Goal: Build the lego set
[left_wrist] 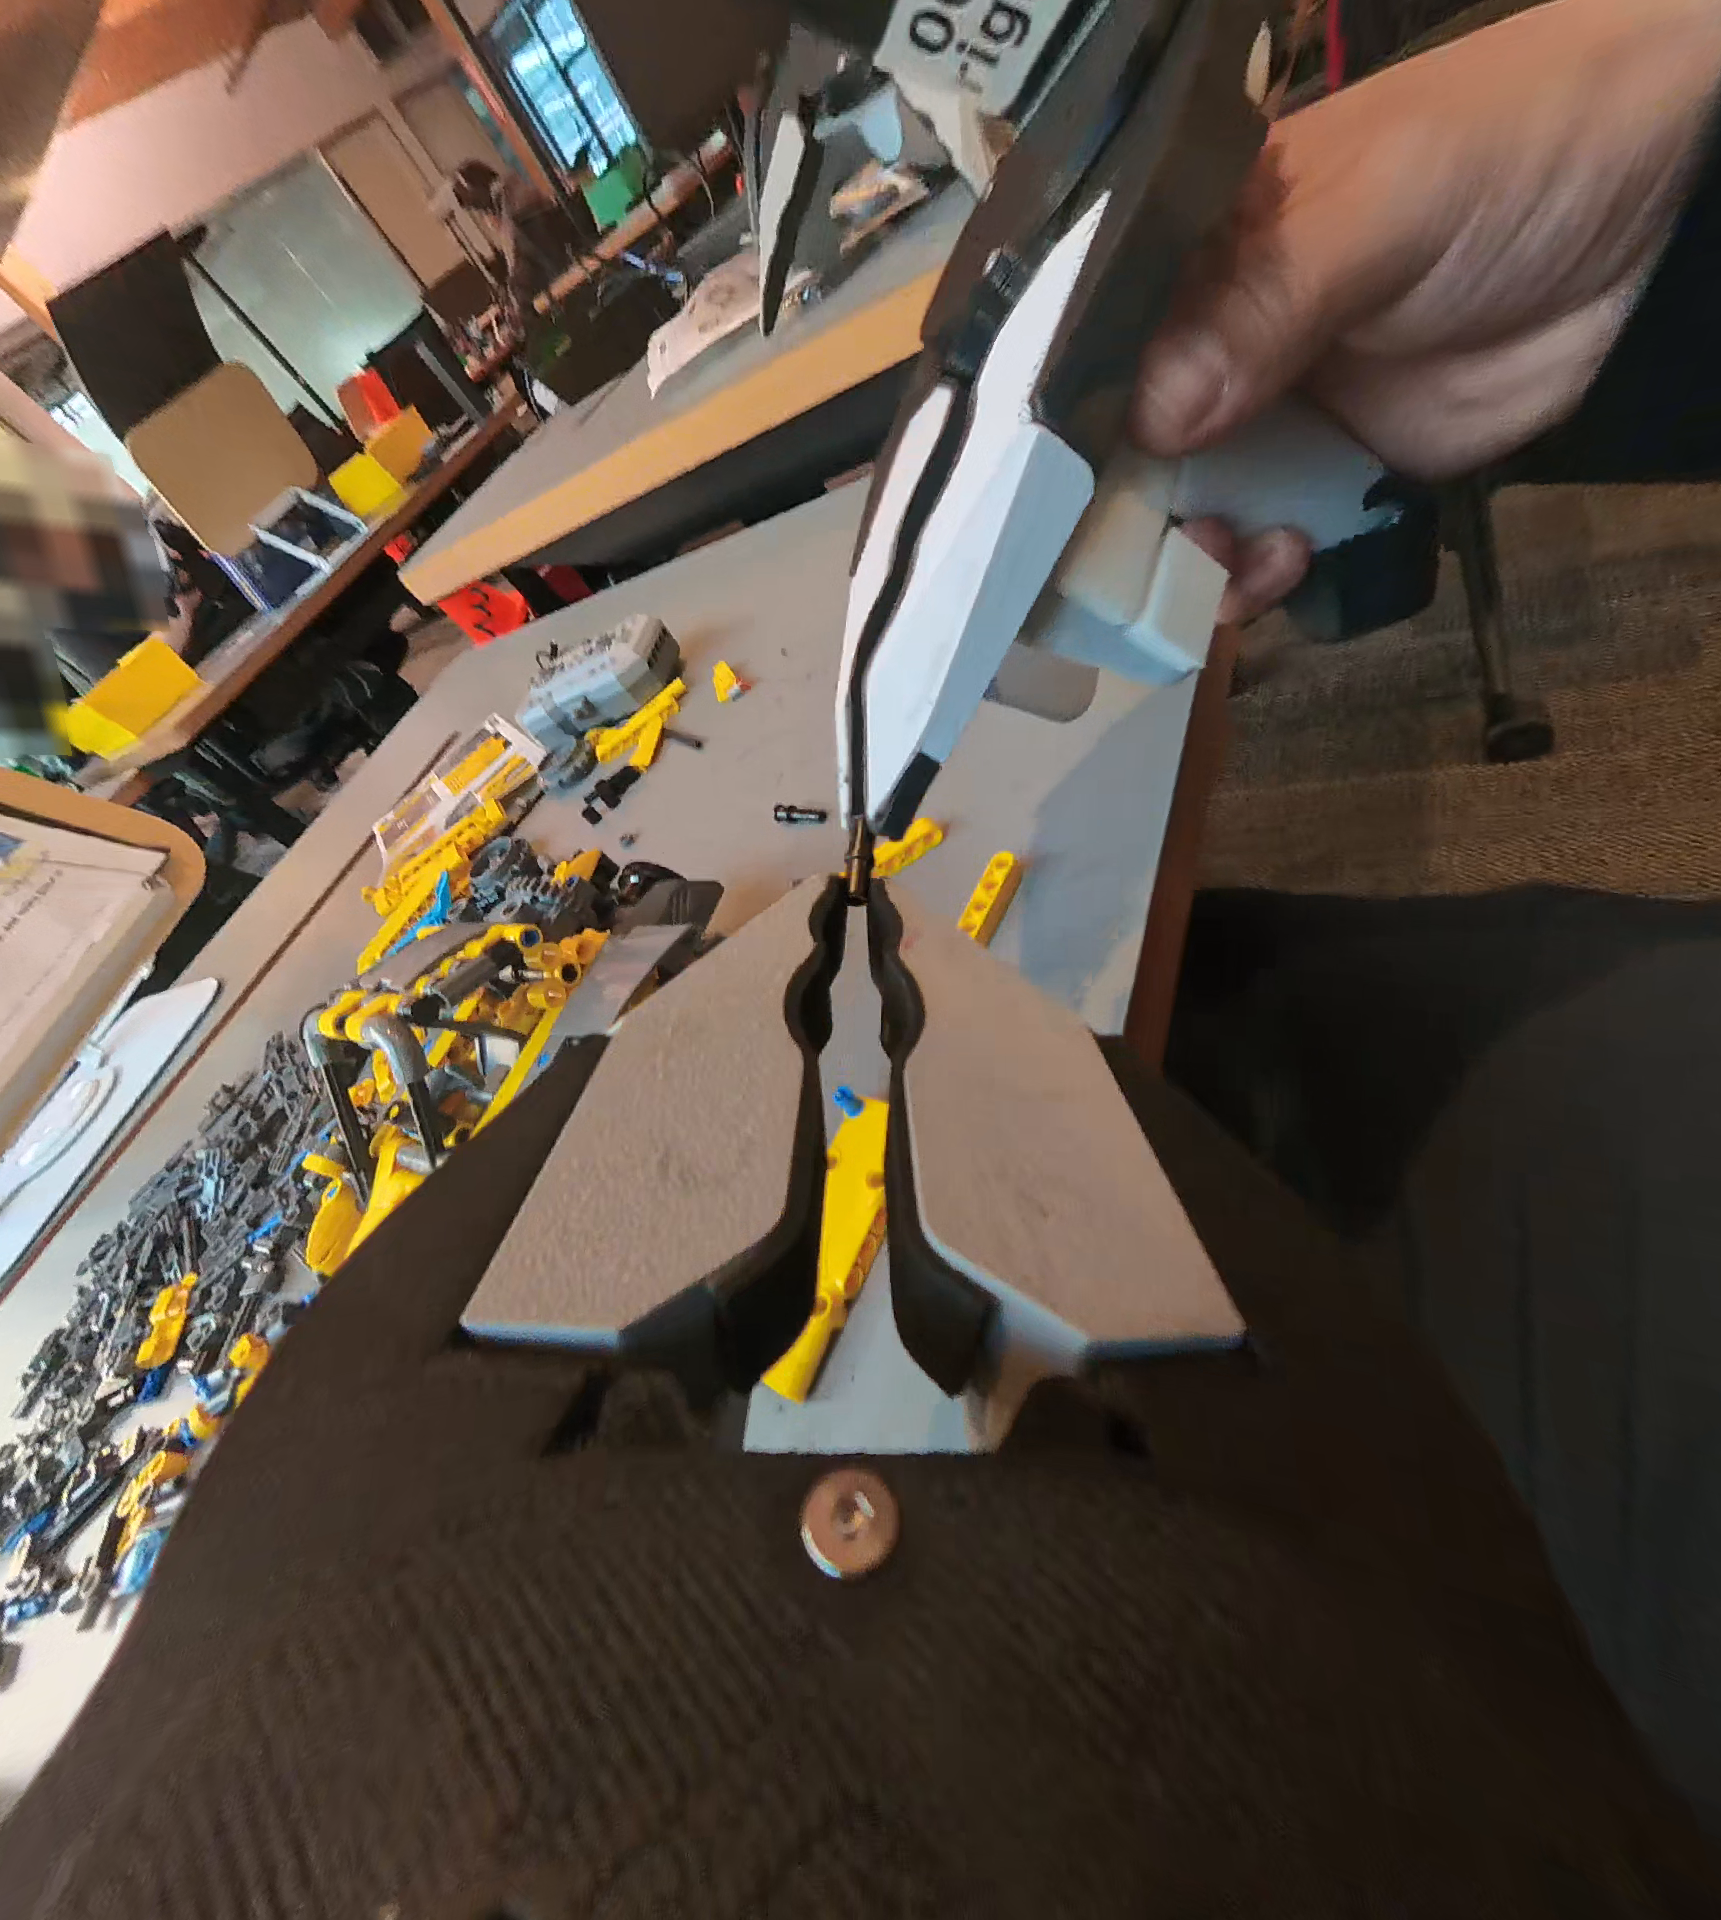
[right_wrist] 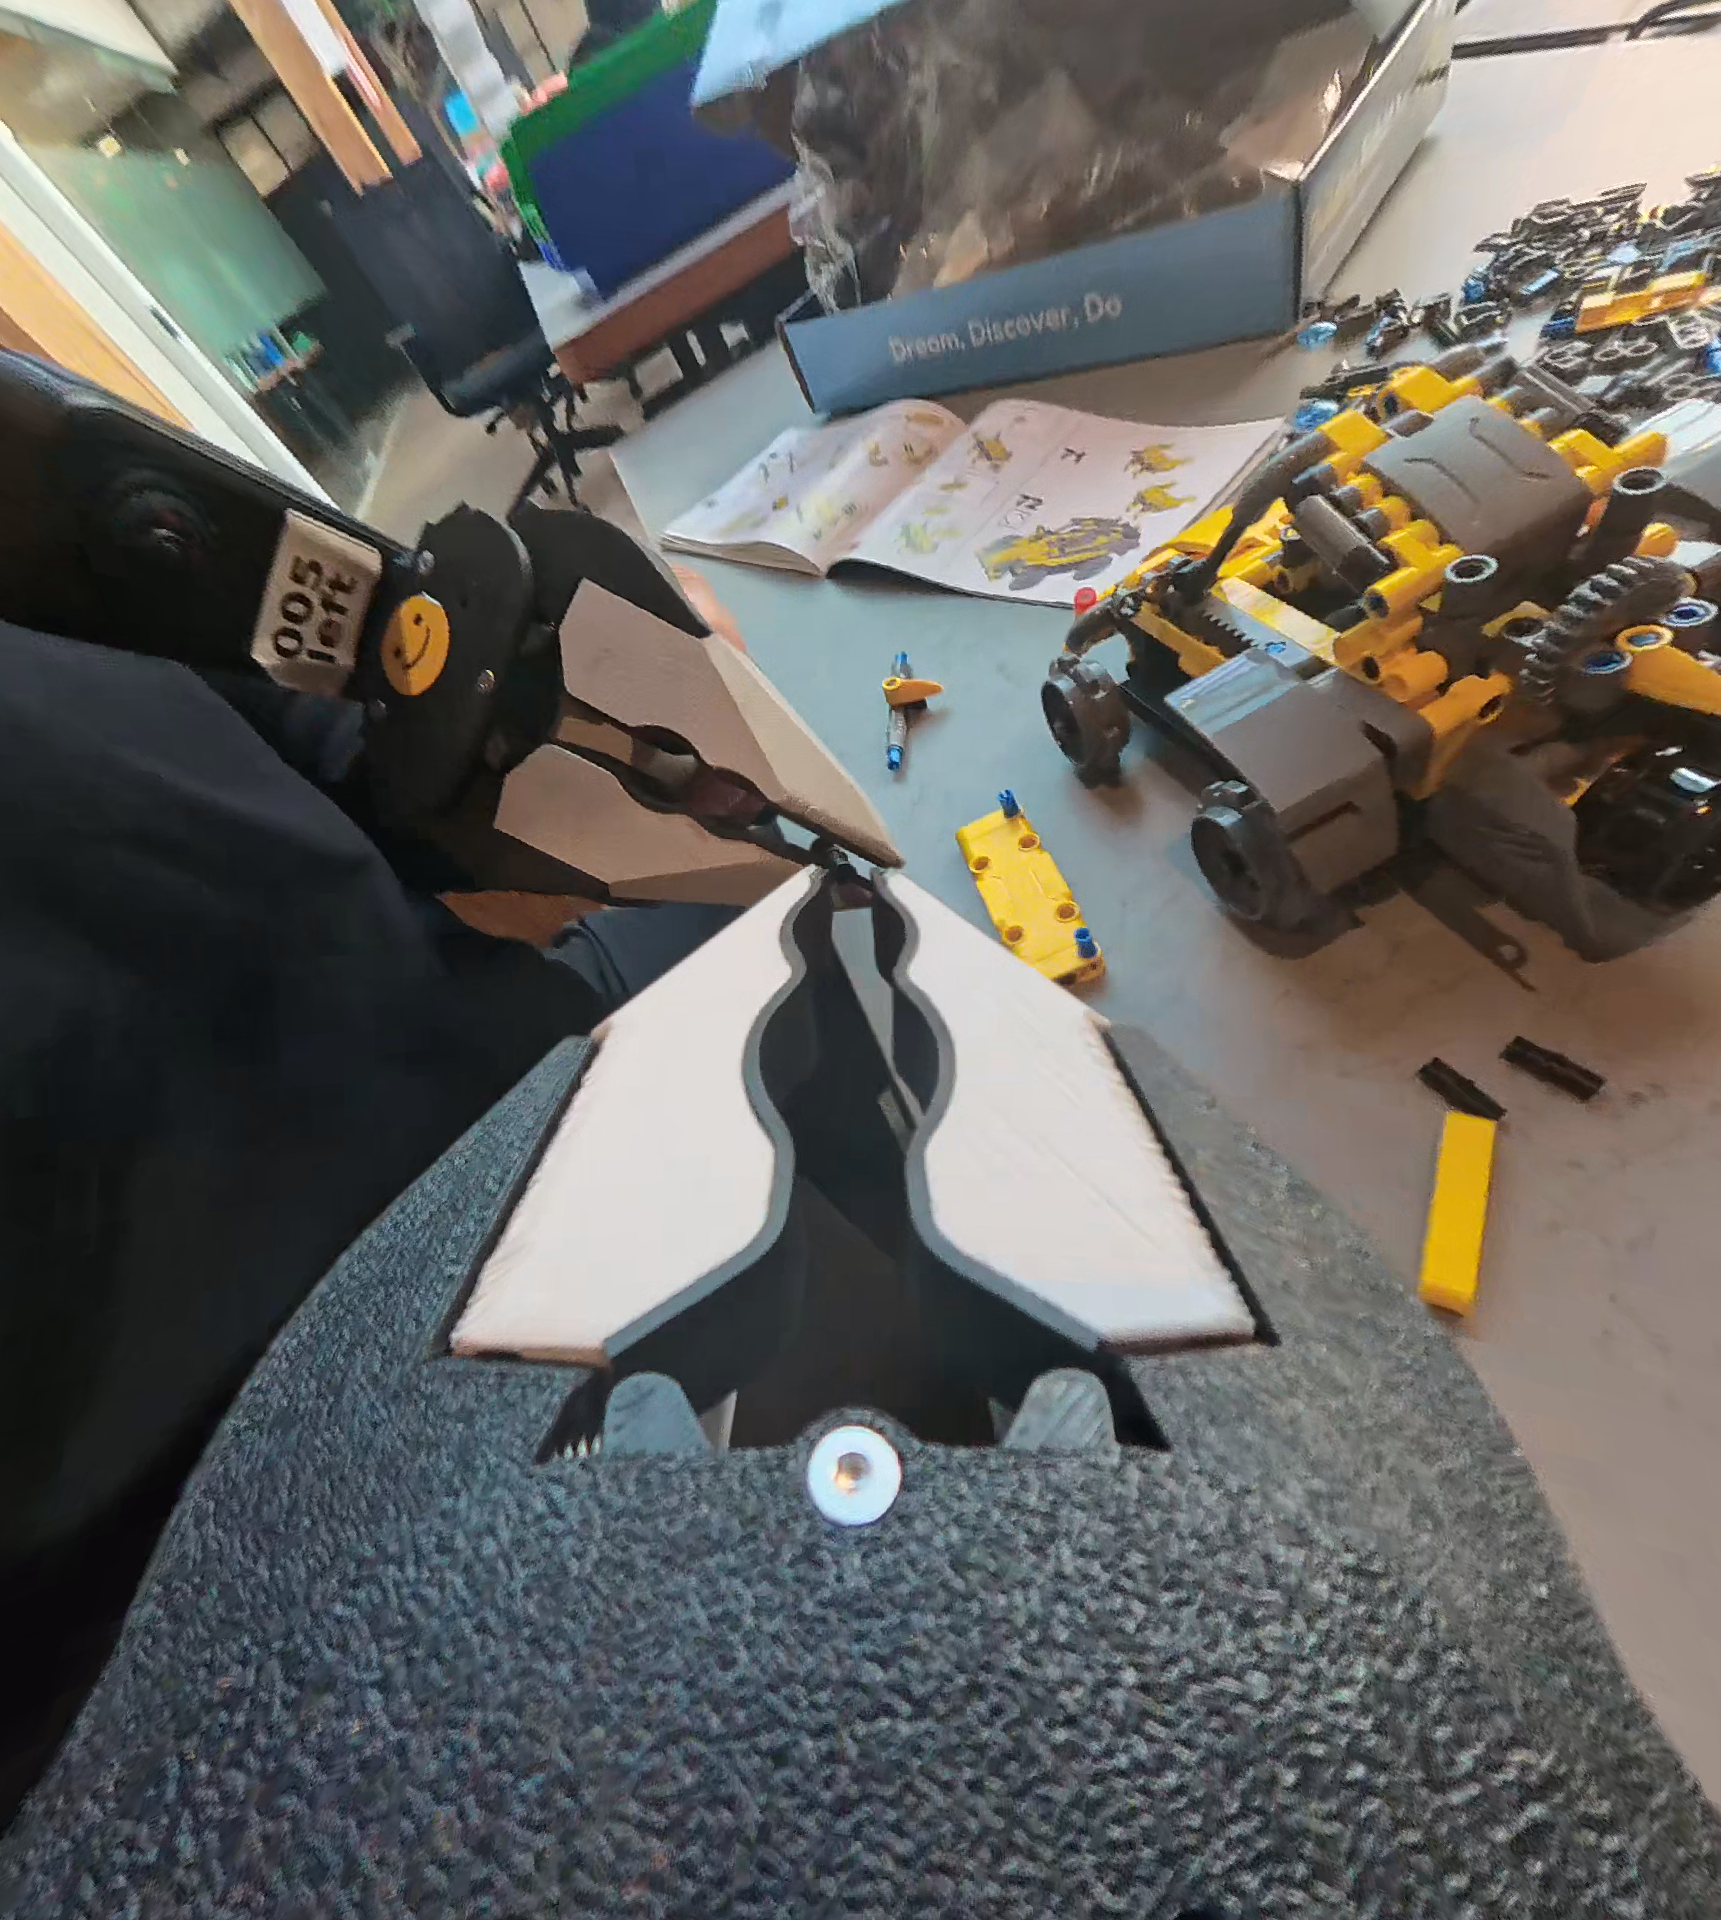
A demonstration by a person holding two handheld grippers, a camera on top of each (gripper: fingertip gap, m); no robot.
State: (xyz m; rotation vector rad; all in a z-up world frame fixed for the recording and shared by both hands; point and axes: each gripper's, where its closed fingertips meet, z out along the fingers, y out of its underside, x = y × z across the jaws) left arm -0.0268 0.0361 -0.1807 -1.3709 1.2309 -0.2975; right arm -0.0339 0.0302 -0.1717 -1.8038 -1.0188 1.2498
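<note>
Two hand-held grippers meet tip to tip above the bench [right_wrist: 939,727]. Left hand-held gripper [left_wrist: 857,900] and right hand-held gripper [right_wrist: 843,875] are each pinched on opposite ends of one small black pin [left_wrist: 855,860], held in the air just off the bench edge. Judged light, rigid and smooth, the pin is prone to twisting or slipping, so it is best gripped squarely across its barrel near each end. Nearby lie a yellow beam [right_wrist: 1028,898], an open instruction booklet [right_wrist: 949,499] and a part-built yellow and grey model vehicle [right_wrist: 1458,665].
</note>
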